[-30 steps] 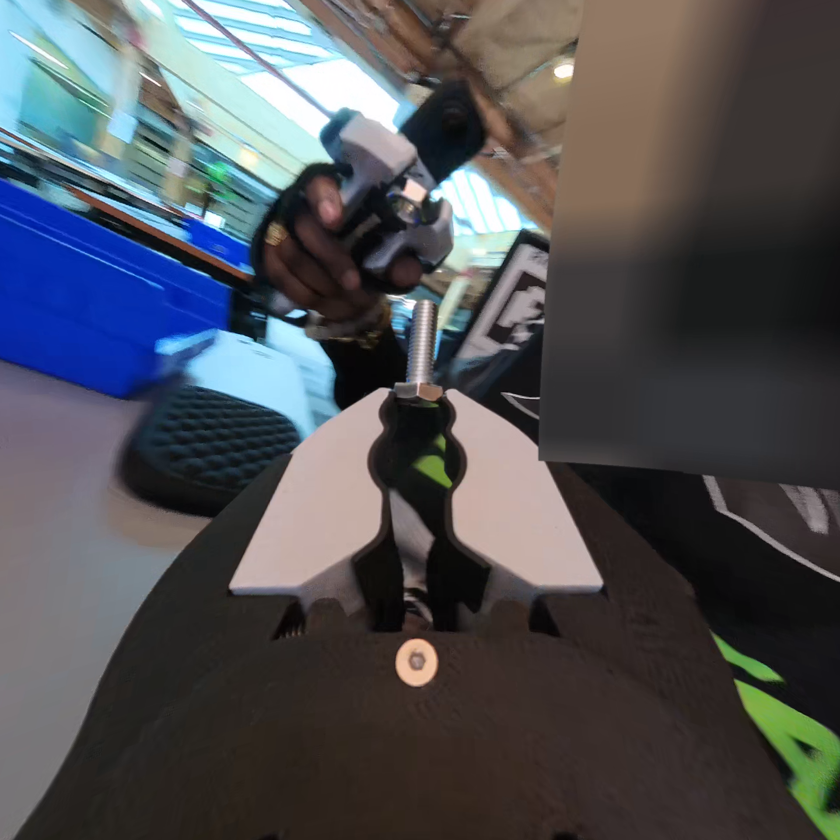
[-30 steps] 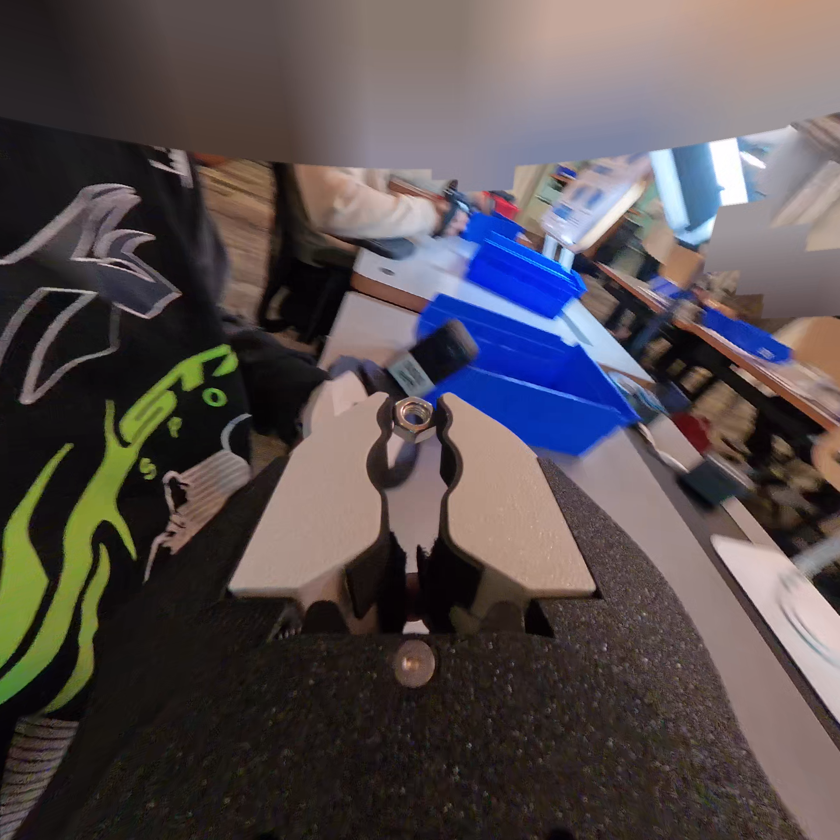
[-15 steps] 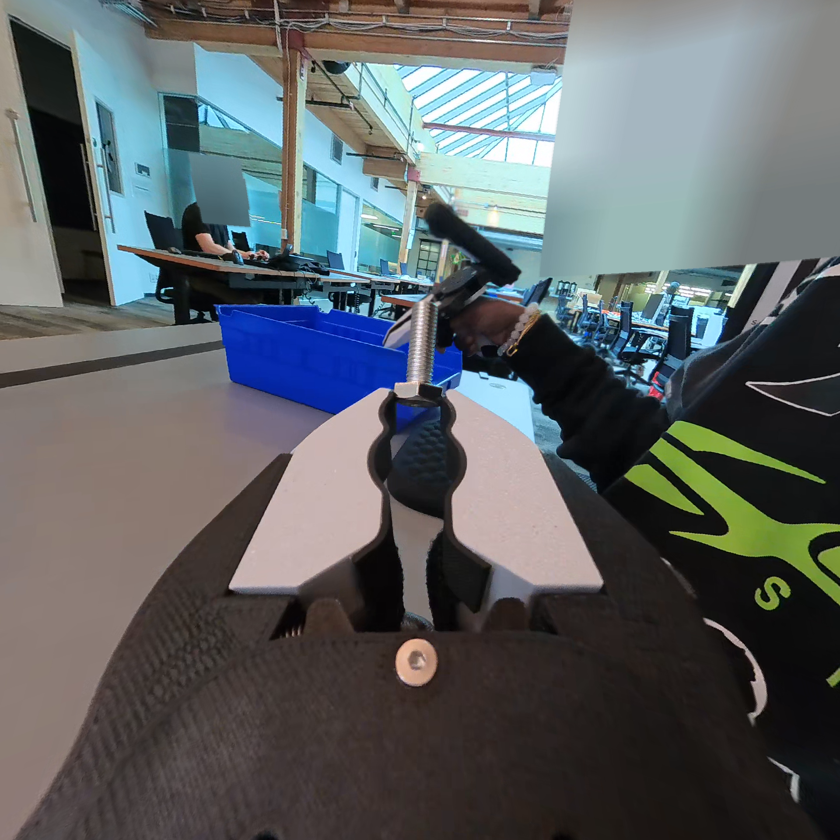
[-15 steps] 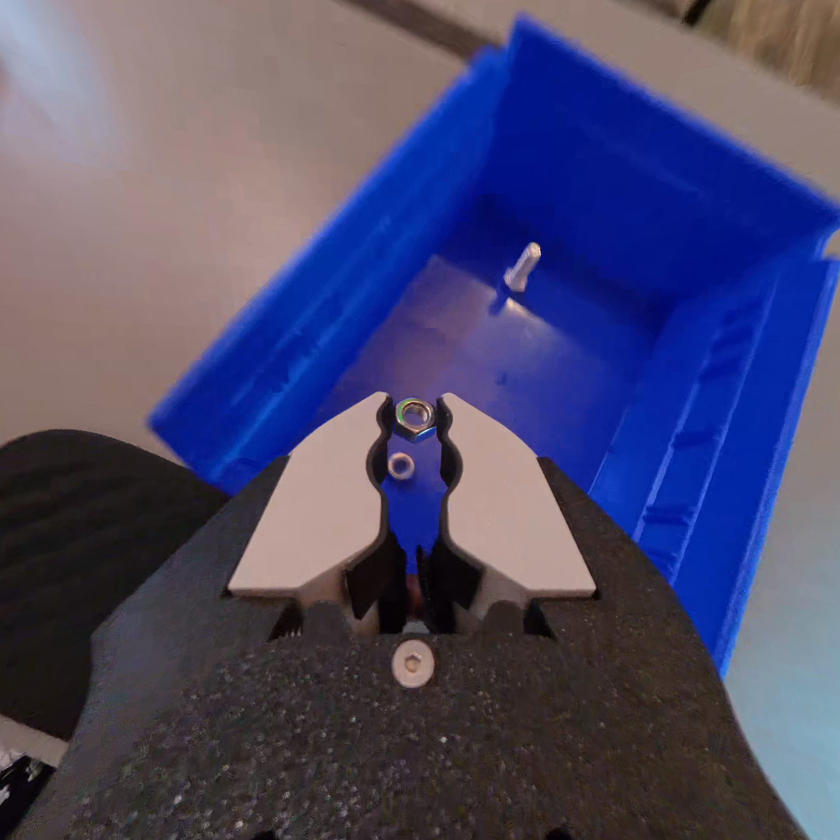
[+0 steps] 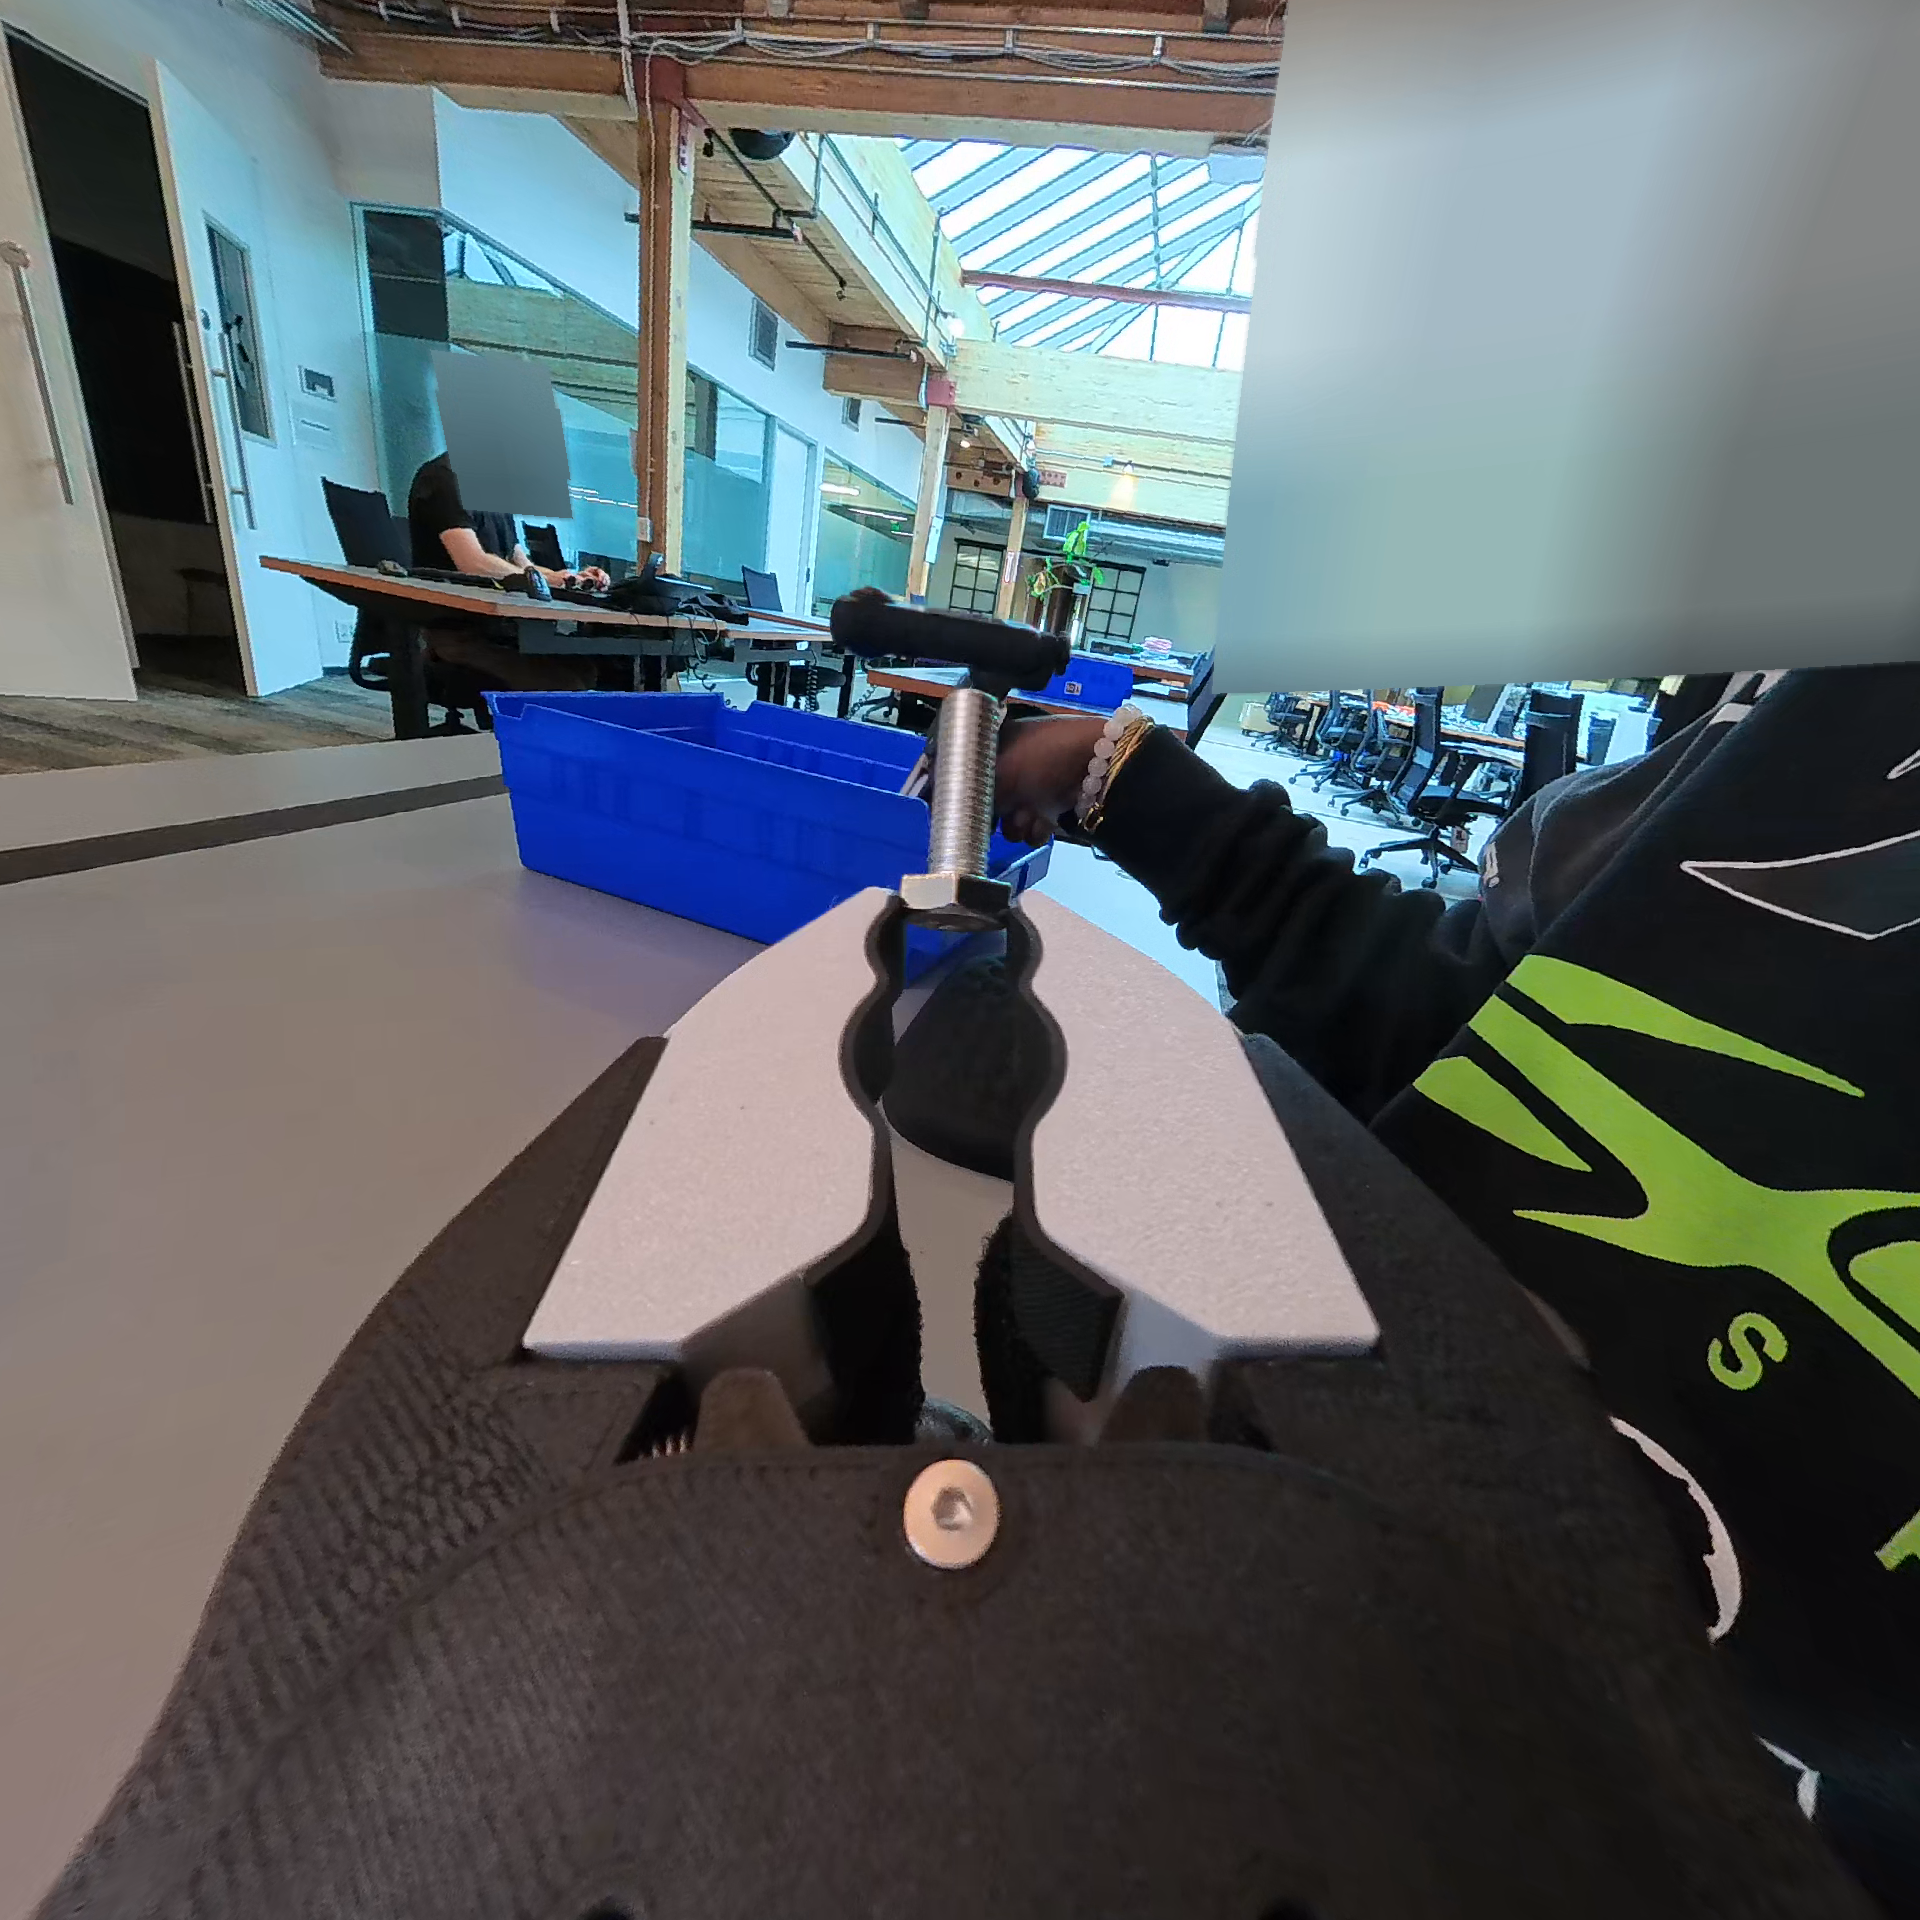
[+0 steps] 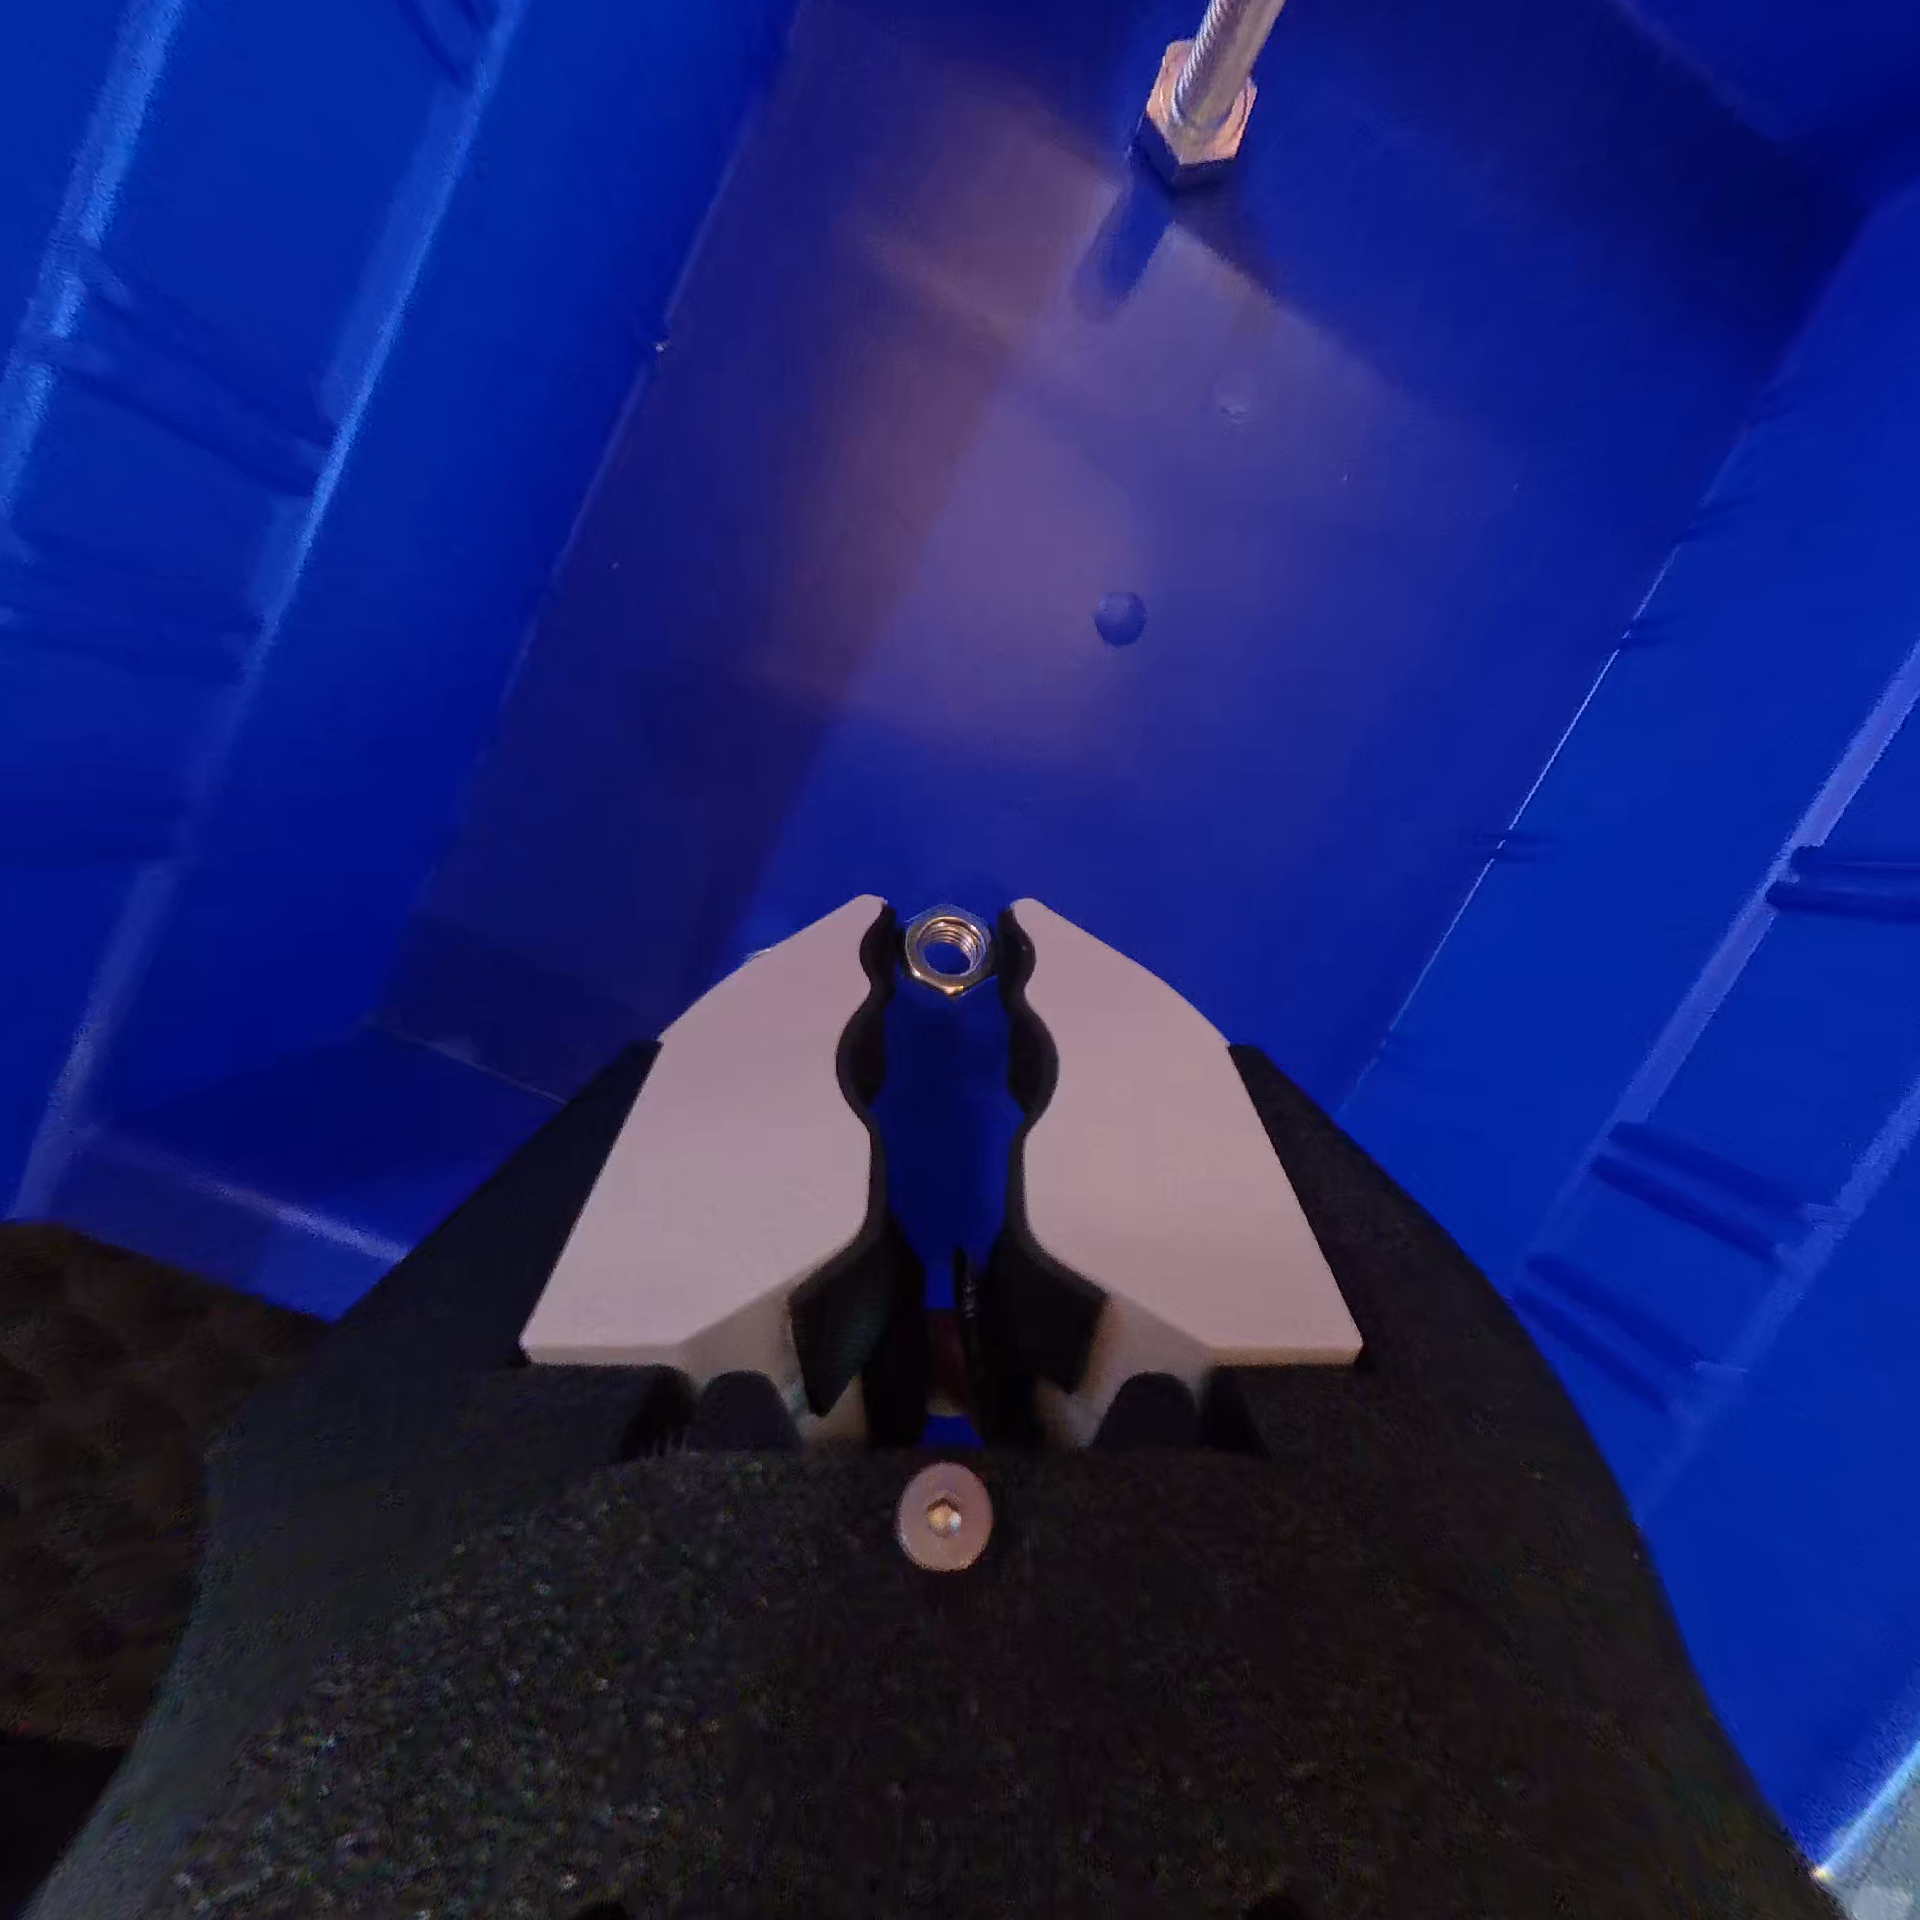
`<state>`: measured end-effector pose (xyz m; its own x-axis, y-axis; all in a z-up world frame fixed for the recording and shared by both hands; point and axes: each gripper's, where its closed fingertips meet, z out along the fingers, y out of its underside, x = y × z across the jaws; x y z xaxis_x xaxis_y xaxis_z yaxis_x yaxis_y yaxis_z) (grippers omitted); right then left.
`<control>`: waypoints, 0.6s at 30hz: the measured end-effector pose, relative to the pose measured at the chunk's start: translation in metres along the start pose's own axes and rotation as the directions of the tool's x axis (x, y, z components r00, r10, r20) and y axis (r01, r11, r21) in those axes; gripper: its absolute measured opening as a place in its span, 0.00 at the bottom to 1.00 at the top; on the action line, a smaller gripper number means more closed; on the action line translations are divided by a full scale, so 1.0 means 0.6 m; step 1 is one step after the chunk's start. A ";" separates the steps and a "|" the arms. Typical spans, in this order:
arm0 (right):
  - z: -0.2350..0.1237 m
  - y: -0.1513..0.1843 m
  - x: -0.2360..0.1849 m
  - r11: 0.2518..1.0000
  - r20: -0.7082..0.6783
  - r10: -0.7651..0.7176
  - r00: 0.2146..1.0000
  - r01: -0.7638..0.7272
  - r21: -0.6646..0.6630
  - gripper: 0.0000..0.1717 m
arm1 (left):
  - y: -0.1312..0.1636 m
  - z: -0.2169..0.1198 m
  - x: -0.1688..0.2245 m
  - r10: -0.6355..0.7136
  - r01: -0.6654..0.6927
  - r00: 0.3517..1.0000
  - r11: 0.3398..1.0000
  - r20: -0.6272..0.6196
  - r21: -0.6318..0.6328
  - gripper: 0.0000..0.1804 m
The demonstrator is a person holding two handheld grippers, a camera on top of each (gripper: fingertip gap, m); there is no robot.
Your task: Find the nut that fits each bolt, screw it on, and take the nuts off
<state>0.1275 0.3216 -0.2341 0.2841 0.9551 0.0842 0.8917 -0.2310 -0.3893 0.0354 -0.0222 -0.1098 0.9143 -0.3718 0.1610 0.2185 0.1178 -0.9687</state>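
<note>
Counting what we hold, we have two grippers, each pinching one piece of hardware: our left gripper (image 5: 954,914) clamps one silver bolt (image 5: 964,790) by its hex head, both fingertips pressed on the head and the threaded shaft standing upright above them, while our right gripper (image 6: 948,951) pinches one silver nut (image 6: 947,953) between its two pads, the threaded hole facing the camera. One blue bin (image 5: 707,821) sits on the grey table (image 5: 260,1039); in the left wrist view it lies beyond the bolt, and our right hand (image 5: 1039,769), wearing two bracelets at the cuff of a black sleeve, reaches down over its near end with the black handle of the right gripper showing above it. From the right wrist view we look straight down into that bin (image 6: 312,520): the held nut hangs above the blue floor, and we count one more bolt (image 6: 1205,94) lying at the far end of the floor, well apart from the nut, with a hex piece on its shaft that could be its head or a nut, we cannot tell which. So two bolts and one sure nut in all. One person sits at a desk (image 5: 468,603) far behind the table
</note>
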 end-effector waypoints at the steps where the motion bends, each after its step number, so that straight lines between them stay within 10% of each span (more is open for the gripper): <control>1: 0.001 0.002 0.000 1.000 0.002 0.003 1.000 -0.003 -0.007 0.11 | 0.000 0.000 0.000 0.000 0.000 1.000 1.000 -0.002 -0.001 0.10; 10: -0.016 -0.003 0.004 0.999 -0.015 0.014 1.000 -0.013 0.052 0.13 | 0.002 0.002 0.001 0.001 -0.001 1.000 1.000 -0.004 -0.010 0.10; 14: -0.087 -0.069 -0.033 0.941 -0.011 -0.033 0.999 0.035 0.336 0.15 | 0.006 0.004 0.002 0.011 -0.011 1.000 1.000 -0.004 -0.024 0.10; 18: -0.221 -0.142 -0.212 0.707 0.236 -0.316 0.919 0.062 0.704 0.16 | 0.011 0.008 0.005 0.022 -0.022 1.000 0.999 -0.010 -0.044 0.10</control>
<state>0.0618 0.1950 -0.0902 -0.1043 0.9944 -0.0161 0.4001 0.0271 -0.9161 0.0411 -0.0181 -0.1150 0.9155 -0.3779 0.1379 0.1826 0.0850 -0.9795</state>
